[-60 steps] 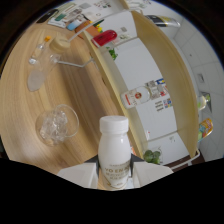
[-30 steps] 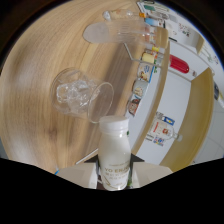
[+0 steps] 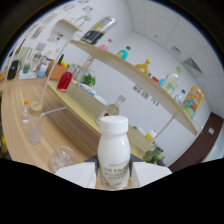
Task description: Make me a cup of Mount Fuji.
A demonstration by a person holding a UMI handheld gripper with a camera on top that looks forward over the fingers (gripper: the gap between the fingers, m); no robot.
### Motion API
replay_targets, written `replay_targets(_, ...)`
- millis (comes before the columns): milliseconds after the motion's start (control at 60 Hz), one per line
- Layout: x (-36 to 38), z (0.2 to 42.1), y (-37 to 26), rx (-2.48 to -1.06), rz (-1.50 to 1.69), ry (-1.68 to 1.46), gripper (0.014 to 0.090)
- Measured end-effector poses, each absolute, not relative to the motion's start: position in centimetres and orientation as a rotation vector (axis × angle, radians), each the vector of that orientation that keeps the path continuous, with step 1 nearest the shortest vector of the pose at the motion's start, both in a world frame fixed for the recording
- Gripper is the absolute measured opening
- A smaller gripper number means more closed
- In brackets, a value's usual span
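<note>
A white plastic milk bottle with a white cap stands upright between my fingers, and my gripper is shut on its lower body. The white fingers show on either side of its base. It is held off the wooden counter. Just left of the fingers and lower down stands a clear glass mug with ice in it. Beyond the mug are a small empty glass and a small bottle with an orange cap.
A raised wooden ledge runs along the counter's back, carrying a red-liquid jug, a green plant and a clear flask. Above it, a wall shelf holds several bottles and boxes. A thin stand rises from the counter.
The gripper has tipped up and swung round with the bottle: the counter and iced mug, earlier ahead of the bottle, now lie low on its left, with wall and shelf beyond.
</note>
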State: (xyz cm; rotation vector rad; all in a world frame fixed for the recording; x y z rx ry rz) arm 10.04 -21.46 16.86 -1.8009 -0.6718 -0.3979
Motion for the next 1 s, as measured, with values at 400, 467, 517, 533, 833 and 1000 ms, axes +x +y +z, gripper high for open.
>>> replay_targets(400,13.9,8.9,-19.6,-1.933,0.073,-0.028,0.0487)
replay_targets(467,13.9,7.8,-19.5,-1.943,0.087,-0.018,0.0486)
replay_targets(517,13.9,7.1,-19.6,-1.953,0.093,-0.014,0.0487)
replay_targets(533,13.9,6.9,-19.7,-1.955,0.094,-0.015,0.0487)
replay_targets(833,14.1,6.0,-21.9,-1.964,0.071,-0.059,0.0503)
replay_targets(1000,15.1,5.8,-22.3,-2.034,0.012,0.0,0.0647)
